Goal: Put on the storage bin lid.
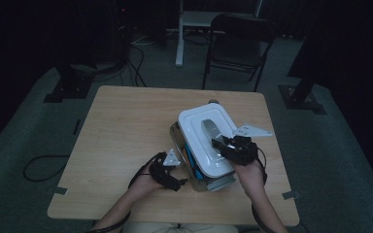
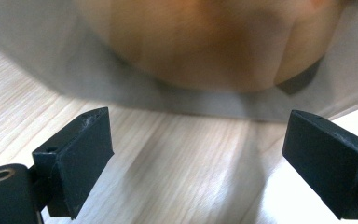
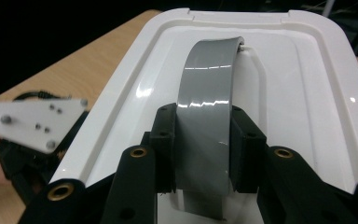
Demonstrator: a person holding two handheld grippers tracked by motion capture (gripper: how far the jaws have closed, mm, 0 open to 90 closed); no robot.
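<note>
Lid gripped by its handle
The right gripper (image 3: pixel 204 154) pinches the white lid's (image 3: pixel 307 88) grey handle (image 3: pixel 207 93); the left gripper (image 2: pixel 196 163) stands spread beside the box (image 1: pixel 212 183).

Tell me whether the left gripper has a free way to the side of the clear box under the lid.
Probably yes: the left gripper sits open beside the clear box, with bare table around it. The right gripper grips the lid's grey handle, above.

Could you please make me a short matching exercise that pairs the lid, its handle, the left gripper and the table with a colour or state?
Things:
1. lid
2. handle
3. left gripper
4. table

Colour or state:
A. light wood
B. grey, clamped by the right gripper
C. white
D. jaws open, nothing between them

Pairs: 1-C, 2-B, 3-D, 4-A
</note>
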